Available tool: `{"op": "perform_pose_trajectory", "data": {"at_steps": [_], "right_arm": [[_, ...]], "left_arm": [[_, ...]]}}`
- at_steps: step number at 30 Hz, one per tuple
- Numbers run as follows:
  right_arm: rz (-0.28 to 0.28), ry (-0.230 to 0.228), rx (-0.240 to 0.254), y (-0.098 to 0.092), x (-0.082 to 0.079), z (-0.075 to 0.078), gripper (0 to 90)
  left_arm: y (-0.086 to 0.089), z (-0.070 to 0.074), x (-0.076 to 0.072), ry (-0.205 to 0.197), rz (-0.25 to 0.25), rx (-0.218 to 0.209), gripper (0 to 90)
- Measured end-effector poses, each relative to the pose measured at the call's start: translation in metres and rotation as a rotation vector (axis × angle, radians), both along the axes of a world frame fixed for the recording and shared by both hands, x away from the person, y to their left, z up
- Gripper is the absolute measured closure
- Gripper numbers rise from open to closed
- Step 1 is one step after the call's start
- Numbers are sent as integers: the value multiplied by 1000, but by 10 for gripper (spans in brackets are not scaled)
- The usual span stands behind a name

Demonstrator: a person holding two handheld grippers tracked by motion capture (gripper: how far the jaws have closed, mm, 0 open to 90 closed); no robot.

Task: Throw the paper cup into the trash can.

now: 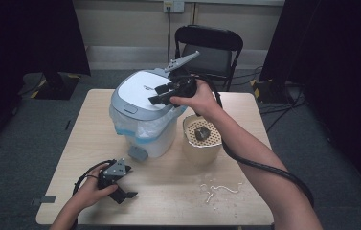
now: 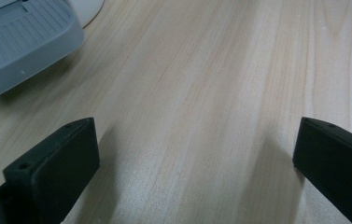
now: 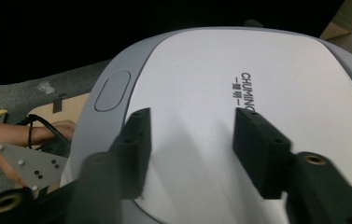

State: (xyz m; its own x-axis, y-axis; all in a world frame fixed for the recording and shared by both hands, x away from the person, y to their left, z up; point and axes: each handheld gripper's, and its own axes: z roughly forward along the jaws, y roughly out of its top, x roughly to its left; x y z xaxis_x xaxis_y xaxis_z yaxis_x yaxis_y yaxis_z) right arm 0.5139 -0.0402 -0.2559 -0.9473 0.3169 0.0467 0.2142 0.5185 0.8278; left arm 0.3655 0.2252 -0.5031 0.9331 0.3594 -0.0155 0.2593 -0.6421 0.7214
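I have the right claw (image 1: 161, 95) resting over the top of the pedal bin (image 1: 144, 115), which stands at the back left of the tabletop (image 1: 168, 191) with its liner bag (image 1: 142, 130) bunched out under the rim. In the right gripper view the 2 jaws stand part-way open with nothing between them, hovering just above the white lid (image 3: 239, 116); whether a pad brushes the lid I cannot tell. The lid lies shut, flat on its grey rim, so as I judge it the closing of the bin is done, or nearly so, and this hand only has to come away. My left claw (image 1: 120, 189) sits low at the front left of the tabletop, well apart from the bin; in the left gripper view its jaws are spread wide over bare wood, gripping nothing, with the grey foot pedal (image 2: 19, 46) showing at the upper left corner. Just right of the bin stands a beige basket (image 1: 201, 143) with a crumpled lump of something dark in it (image 1: 201, 133), and near the front right of the tabletop lie a few pale scraps (image 1: 221, 189). If clearing rubbish is the job, I reckon those scraps and the lump in the basket are what is left, and the lid would need opening again for them.
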Motion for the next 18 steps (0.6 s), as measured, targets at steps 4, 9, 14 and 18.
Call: {"op": "perform_pose_trajectory", "data": {"at_steps": [4, 9, 14, 18], "right_arm": [[-20, -23, -33, -4, -2, 1, 326], [-40, -38, -29, -11, -5, 1, 209], [-48, -61, -39, -18, -10, 4, 152], [-45, -75, -36, -25, -14, 8, 152]], "left_arm": [[0, 0, 0, 0, -1, 0, 0], [0, 0, 0, -1, -1, 0, 0], [0, 0, 0, 0, -1, 1, 0], [0, 0, 0, 1, -1, 1, 0]]}}
